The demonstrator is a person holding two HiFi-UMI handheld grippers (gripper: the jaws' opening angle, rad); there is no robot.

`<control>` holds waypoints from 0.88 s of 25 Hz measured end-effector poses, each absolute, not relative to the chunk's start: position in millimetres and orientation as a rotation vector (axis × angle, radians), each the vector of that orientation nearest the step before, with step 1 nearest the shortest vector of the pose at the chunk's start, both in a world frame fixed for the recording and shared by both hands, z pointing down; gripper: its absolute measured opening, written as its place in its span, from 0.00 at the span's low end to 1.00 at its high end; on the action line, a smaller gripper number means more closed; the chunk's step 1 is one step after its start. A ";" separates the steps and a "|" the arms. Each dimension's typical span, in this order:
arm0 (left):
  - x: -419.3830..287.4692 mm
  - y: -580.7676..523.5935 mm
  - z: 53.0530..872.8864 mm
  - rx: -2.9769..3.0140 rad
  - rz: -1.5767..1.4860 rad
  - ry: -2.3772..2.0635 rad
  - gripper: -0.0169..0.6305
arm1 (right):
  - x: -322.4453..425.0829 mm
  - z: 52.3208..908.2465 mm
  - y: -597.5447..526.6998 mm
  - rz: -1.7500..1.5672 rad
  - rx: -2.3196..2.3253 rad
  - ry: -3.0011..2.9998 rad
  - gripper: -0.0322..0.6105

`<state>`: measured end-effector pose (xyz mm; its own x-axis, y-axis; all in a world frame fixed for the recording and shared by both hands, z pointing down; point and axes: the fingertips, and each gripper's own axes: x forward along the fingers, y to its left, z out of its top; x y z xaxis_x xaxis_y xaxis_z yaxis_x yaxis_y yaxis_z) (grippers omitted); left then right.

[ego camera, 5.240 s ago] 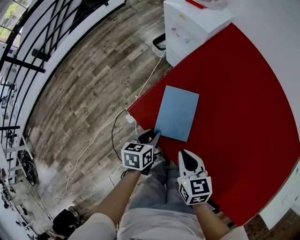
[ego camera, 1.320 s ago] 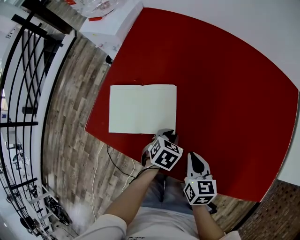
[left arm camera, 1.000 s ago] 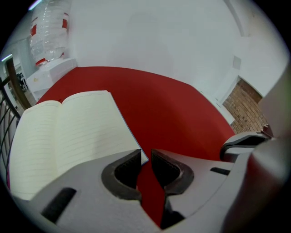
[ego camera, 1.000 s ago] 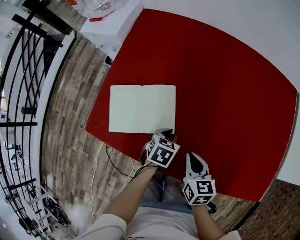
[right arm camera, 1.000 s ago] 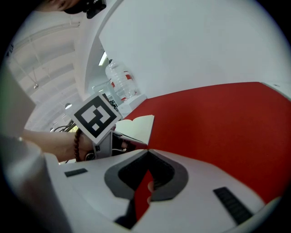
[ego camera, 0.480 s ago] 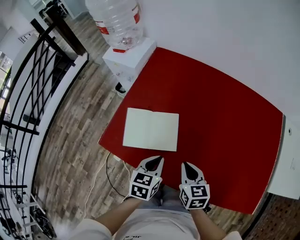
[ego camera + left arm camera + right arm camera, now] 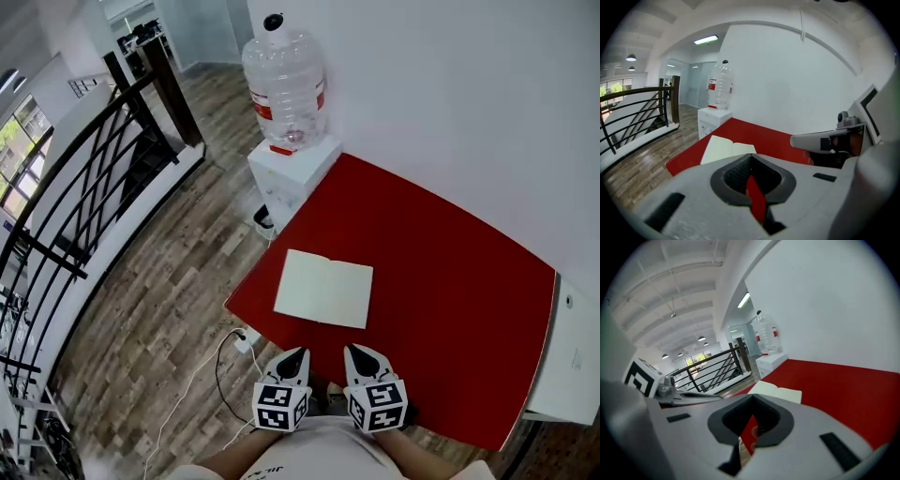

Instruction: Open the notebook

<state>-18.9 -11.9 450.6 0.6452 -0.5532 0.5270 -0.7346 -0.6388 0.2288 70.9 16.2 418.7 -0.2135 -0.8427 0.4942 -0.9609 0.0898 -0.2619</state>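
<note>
The notebook (image 7: 324, 289) lies open on the red table (image 7: 450, 272), showing blank cream pages, near the table's left front edge. It also shows in the left gripper view as the notebook (image 7: 726, 147) and in the right gripper view as the notebook (image 7: 778, 391), ahead of the jaws. My left gripper (image 7: 298, 354) and right gripper (image 7: 354, 352) are side by side at the table's front edge, close to my body and well short of the notebook. Both jaws are shut with nothing held. The left gripper (image 7: 749, 157) and the right gripper (image 7: 752, 400) point toward the notebook.
A white water dispenser (image 7: 289, 176) carrying a clear bottle (image 7: 286, 84) stands at the table's far left corner against the white wall. A black railing (image 7: 84, 187) runs along the wooden floor on the left. A white cable (image 7: 202, 375) trails on the floor. A white cabinet (image 7: 574, 347) stands right.
The notebook, closed with its blue cover up five seconds ago, now lies open. Both grippers have drawn back from it toward my body, and the head view has pulled back and up.
</note>
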 end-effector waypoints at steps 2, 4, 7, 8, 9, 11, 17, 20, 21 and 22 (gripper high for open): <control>-17.4 -7.9 438.1 2.474 0.544 -1.025 0.04 | 53.1 406.4 18.9 0.758 1.795 -2.190 0.06; -16.0 -6.2 430.0 2.504 0.531 -1.038 0.04 | 41.9 400.0 20.6 0.708 1.768 -2.221 0.06; -11.2 -6.3 429.2 2.521 0.533 -1.025 0.04 | 41.5 402.7 18.8 0.706 1.761 -2.220 0.06; -11.8 -6.2 429.6 2.521 0.535 -1.022 0.04 | 41.7 403.9 18.5 0.719 1.765 -2.217 0.06; -13.4 -6.0 429.9 2.519 0.536 -1.023 0.04 | 41.5 404.7 18.7 0.731 1.769 -2.216 0.06; -16.4 -6.2 430.1 2.515 0.538 -1.030 0.04 | 41.2 405.8 20.0 0.741 1.775 -2.214 0.06; -9.9 -8.3 432.6 2.527 0.546 -1.018 0.04 | 41.8 410.1 21.1 0.722 1.771 -2.200 0.06; -7.3 -7.8 431.4 2.534 0.548 -1.011 0.04 | 43.4 409.5 22.3 0.726 1.774 -2.200 0.06; -7.1 -8.2 430.8 2.535 0.548 -1.010 0.04 | 43.7 409.1 22.2 0.727 1.774 -2.201 0.06; -7.0 -8.7 430.7 2.535 0.548 -1.009 0.04 | 43.8 408.9 22.0 0.728 1.774 -2.203 0.06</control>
<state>-7.0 -8.7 430.7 0.6701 -0.5705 0.4749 -0.7089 -0.6816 0.1813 43.8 22.0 408.9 -0.2469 -0.8506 0.4643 -0.9597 0.1483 -0.2385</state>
